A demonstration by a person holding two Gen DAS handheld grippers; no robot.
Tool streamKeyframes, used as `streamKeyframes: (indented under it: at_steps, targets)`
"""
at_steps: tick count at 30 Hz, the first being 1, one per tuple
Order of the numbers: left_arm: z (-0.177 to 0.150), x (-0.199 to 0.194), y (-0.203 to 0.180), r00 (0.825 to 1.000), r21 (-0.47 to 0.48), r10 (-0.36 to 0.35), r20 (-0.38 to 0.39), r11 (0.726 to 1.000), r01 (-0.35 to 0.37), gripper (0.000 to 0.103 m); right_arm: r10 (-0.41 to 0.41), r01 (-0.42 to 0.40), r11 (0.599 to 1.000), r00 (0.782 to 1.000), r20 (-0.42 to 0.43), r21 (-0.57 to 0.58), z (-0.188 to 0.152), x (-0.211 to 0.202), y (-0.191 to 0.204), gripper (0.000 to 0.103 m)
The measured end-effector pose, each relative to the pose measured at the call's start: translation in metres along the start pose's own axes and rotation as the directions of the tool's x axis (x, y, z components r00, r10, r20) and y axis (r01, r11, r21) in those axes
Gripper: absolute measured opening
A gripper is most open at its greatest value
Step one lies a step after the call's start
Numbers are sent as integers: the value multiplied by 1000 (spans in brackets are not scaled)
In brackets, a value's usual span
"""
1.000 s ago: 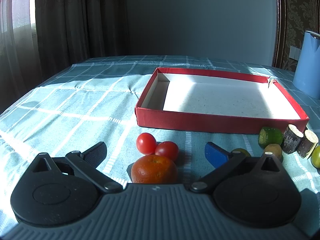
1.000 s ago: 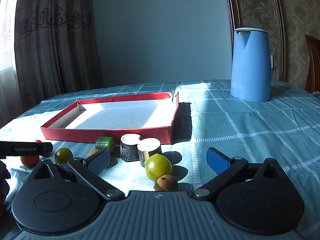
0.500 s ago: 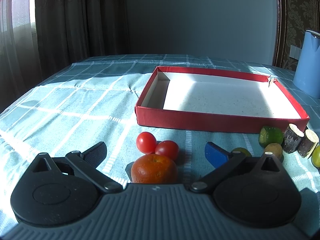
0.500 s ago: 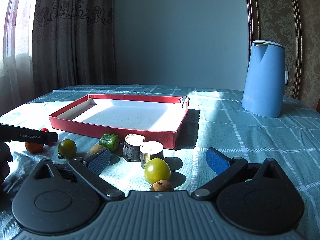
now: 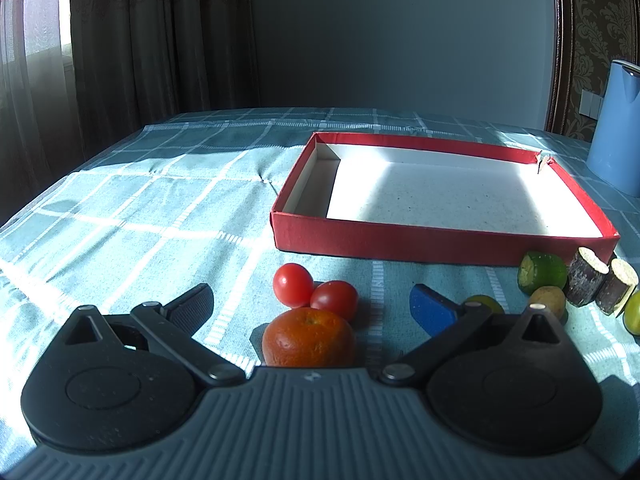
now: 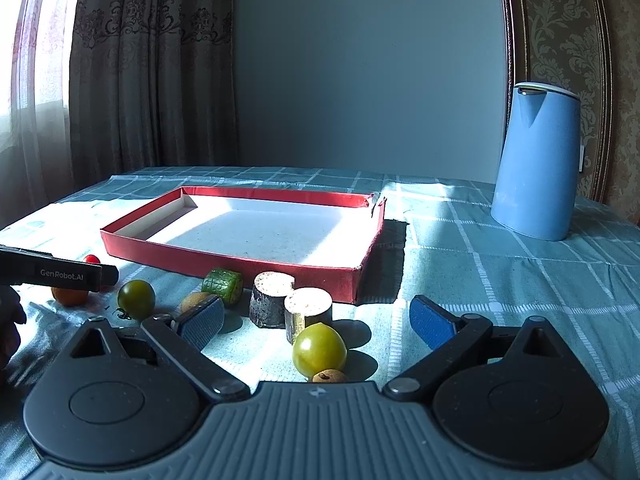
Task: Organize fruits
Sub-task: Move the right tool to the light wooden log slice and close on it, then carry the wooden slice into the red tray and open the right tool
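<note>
A shallow red box [image 5: 440,240] with a white floor lies on the checked cloth, with nothing in it. In the left wrist view my left gripper [image 5: 312,308] is open; an orange [image 5: 308,338] sits between its fingers, and two red tomatoes [image 5: 316,292] lie just beyond. In the right wrist view my right gripper [image 6: 318,318] is open around a yellow-green tomato [image 6: 319,350] and a small brown fruit [image 6: 329,377]. Two wood stubs [image 6: 290,306], a green chunk [image 6: 223,285] and a dark green tomato [image 6: 136,299] lie before the box [image 6: 240,262].
A blue kettle [image 6: 536,164] stands at the back right of the table. The left gripper's finger [image 6: 60,274] reaches in from the left edge of the right wrist view, with a hand [image 6: 8,320] below it. Curtains hang behind the table's far left edge.
The right gripper's view has swung right and tilted up, so the fruit pile sits lower and nearer. The left gripper has barely moved.
</note>
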State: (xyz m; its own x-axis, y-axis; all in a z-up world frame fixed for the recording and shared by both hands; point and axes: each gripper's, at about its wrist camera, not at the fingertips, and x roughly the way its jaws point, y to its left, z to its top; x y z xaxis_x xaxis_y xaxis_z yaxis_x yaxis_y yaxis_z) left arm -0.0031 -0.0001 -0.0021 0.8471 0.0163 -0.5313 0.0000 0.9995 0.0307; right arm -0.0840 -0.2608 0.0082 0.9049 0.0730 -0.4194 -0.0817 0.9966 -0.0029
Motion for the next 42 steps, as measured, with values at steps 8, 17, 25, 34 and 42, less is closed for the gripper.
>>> streamKeyframes:
  at_steps: [8,17,25,34,42]
  targets:
    - [0,0,0,1000,-1,0,1,1000,0,103,22,-22,999,1000,-8,-30,9,1,-3,97]
    - [0,0,0,1000,-1,1,2,1000,-1,103,70,-84,989,991,-116,-121,26,24,1,81]
    - [-1,0,-1,1000,1,-4,1,1000,4,103,72,-122,975,964,-256,-184,24,58,6,59]
    - [-1,-1,-2,1000,1,-6,-2,1000,6,103,91,-133,980,962,-257,-150,18,60,0,32]
    - [-1,-1,-2,1000,2,-5,-8,1000,5,103,70,-76,996,992,-104,-49,59,50,-23,32]
